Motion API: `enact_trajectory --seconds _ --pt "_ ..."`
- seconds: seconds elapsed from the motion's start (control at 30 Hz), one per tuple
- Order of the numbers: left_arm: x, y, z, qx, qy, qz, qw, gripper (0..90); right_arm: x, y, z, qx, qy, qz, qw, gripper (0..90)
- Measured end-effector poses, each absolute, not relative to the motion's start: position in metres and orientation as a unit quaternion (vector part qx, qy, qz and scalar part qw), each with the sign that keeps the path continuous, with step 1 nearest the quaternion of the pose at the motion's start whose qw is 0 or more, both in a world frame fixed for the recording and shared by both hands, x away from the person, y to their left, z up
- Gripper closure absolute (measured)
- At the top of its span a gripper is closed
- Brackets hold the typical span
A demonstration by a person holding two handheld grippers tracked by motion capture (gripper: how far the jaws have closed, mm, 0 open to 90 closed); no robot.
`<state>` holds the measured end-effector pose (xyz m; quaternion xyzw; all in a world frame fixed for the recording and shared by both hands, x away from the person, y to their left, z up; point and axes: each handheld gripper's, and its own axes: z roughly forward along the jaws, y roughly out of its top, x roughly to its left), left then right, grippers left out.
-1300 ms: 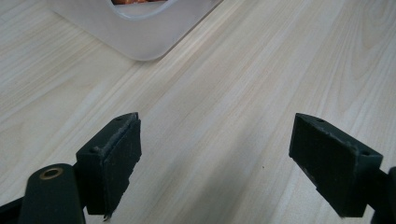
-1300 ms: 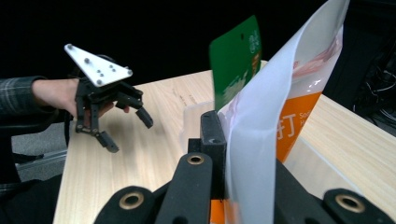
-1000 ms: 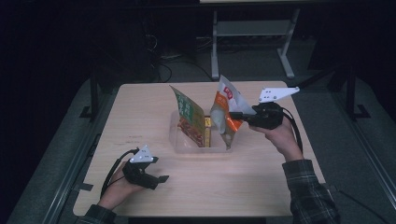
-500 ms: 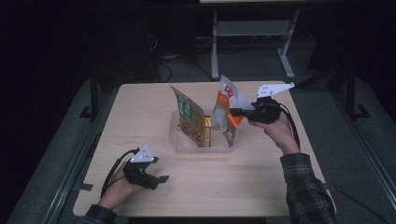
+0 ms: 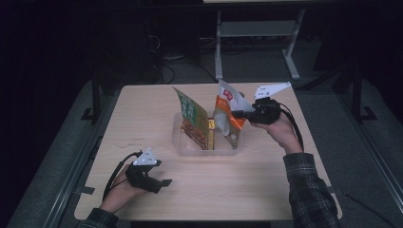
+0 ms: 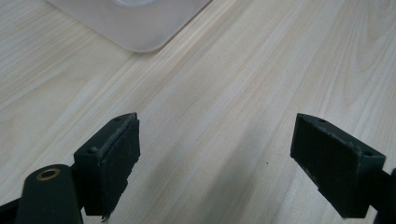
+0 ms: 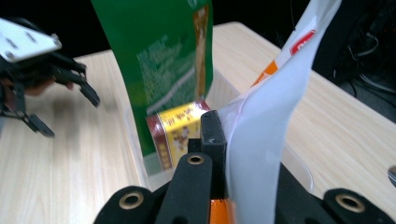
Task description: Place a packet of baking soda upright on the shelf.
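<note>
Already two things stand in the clear plastic bin [image 5: 187, 147] at the middle of the bench [image 5: 142, 109]: a green pouch [image 5: 191, 118] leaning toward the far left corner, and a small yellow-and-red box [image 5: 210, 134] tucked just beside it. The right gripper [image 5: 241, 114] has its jaws clenched on the edge of an orange-and-white pouch [image 5: 227, 116], which stands upright with its lower end inside the bin's right half and its top rising well above the rim; the right gripper view shows the black jaws pinched flat on the pouch's white side [image 7: 266, 140], with the box [image 7: 180, 130] and the green pouch [image 7: 163, 60] behind. So the packing seems nearly complete for this item: it looks lowered into place but not yet let go, and releasing and withdrawing remain. The left gripper [image 5: 159, 183] rests near the bench's near left corner, its jaws spread wide over bare wood with nothing between them, and a corner of the bin [image 6: 135, 23] lies ahead of it.
</note>
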<state>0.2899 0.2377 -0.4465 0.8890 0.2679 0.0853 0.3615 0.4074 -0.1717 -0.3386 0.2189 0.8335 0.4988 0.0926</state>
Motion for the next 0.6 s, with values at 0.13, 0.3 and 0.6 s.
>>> enact_trajectory --seconds 0.13,0.3,0.6 --pt "0.29 0.237 -0.447 0.888 0.27 0.082 0.364 15.2 0.409 -0.173 -0.344 0.224 0.836 0.492 0.092 90.0" --pt "0.289 0.236 -0.448 0.889 0.268 0.08 0.361 15.1 0.41 -0.177 -0.355 0.234 0.839 0.483 0.082 89.6" --pt "0.289 0.234 -0.449 0.893 0.265 0.076 0.356 15.0 0.41 -0.179 -0.358 0.244 0.835 0.486 0.084 84.4"
